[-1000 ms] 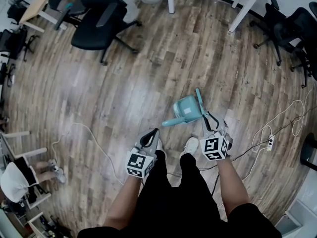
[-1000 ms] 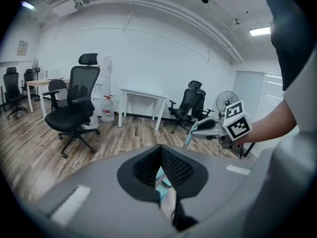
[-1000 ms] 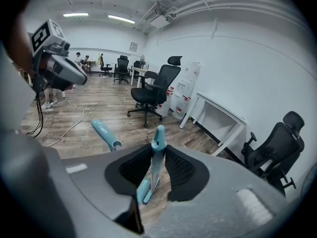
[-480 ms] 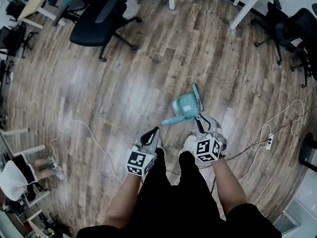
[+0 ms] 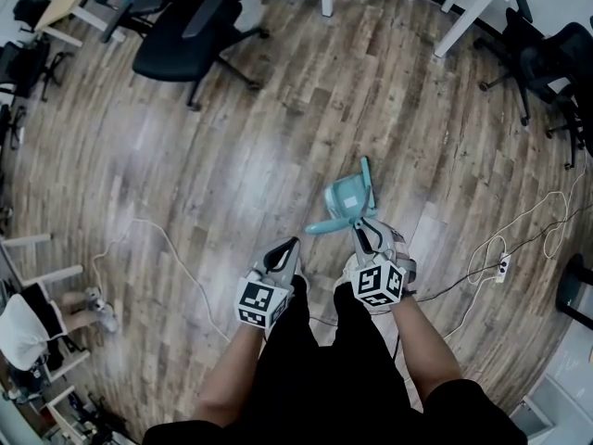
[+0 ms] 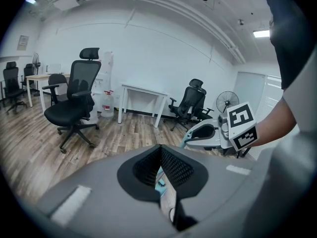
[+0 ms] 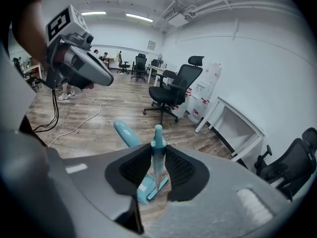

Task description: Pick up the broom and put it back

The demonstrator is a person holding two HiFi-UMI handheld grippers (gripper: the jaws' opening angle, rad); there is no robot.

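head view with both gripper views. the slim teal plastic broom point(image 7: 158, 143) has a thin, straight handle ending in a rounded knob; it stands nearly upright between the jaws of the right gripper point(image 7: 157, 165), which are clamped on the handle just below the knob, pads pressing it from both sides. below the jaws the handle runs down to a flat teal part near the pale wood-plank floor point(image 5: 278, 137); whether that part touches the floor cannot be told. in the head view the broom sits just past the person's feet, at twelve o'clock from the right gripper point(image 5: 361, 232), joined to or resting against a teal plastic dustpan point(image 5: 344, 198) whose own stubby handle points toward eight o'clock. the left gripper point(image 5: 289, 247) hangs at nine o'clock from the right one, well clear of the broom; its jaws meet at the tips with nothing between them. surroundings, by the head view's clock face: a black mesh office chair on castors point(image 5: 185, 35) at eleven o'clock; white table legs point(image 5: 460, 12) at one o'clock; more black office chairs point(image 5: 547, 58) at two o'clock; a white power strip with trailing cables point(image 5: 503, 267) at four o'clock; a loose white cable point(image 5: 148, 244) at eight o'clock; a seated person point(image 5: 28, 327) at the eight o'clock edge. the floor directly around the dustpan is bare.
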